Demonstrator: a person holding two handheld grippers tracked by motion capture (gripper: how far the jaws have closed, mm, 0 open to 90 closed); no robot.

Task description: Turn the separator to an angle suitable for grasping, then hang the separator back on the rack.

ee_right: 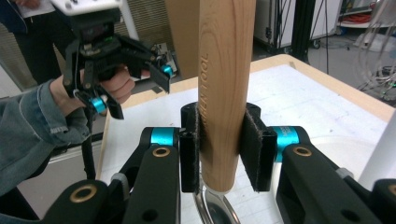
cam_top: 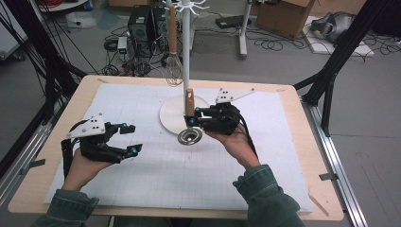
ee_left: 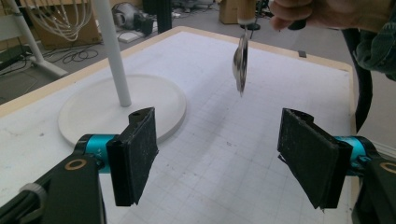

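Wooden-handled utensil [cam_top: 189, 102]: hanging above the middle of the white gridded mat [cam_top: 142, 179], handle upright, its round metal head [cam_top: 190, 136] dangling below, just in front of the rack's round white base [cam_top: 170, 118]; whether spoon or strainer cannot be told.

Left gripper [cam_top: 130, 139]: sitting at the left of the mat, well apart from the utensil, jaws standing spread with nothing between them; in the left gripper view only bare mat is lying between its pads [ee_left: 135, 154].

White hanging rack [cam_top: 186, 52]: standing at the far middle of the table [cam_top: 302, 156], with a wire whisk [cam_top: 173, 56] hanging on it by a wooden handle.

Right gripper [cam_top: 194, 117]: sitting right of the utensil, jaws pinching the wooden handle [ee_right: 224, 84] low down, both pads [ee_right: 252, 149] pressing on the wood.
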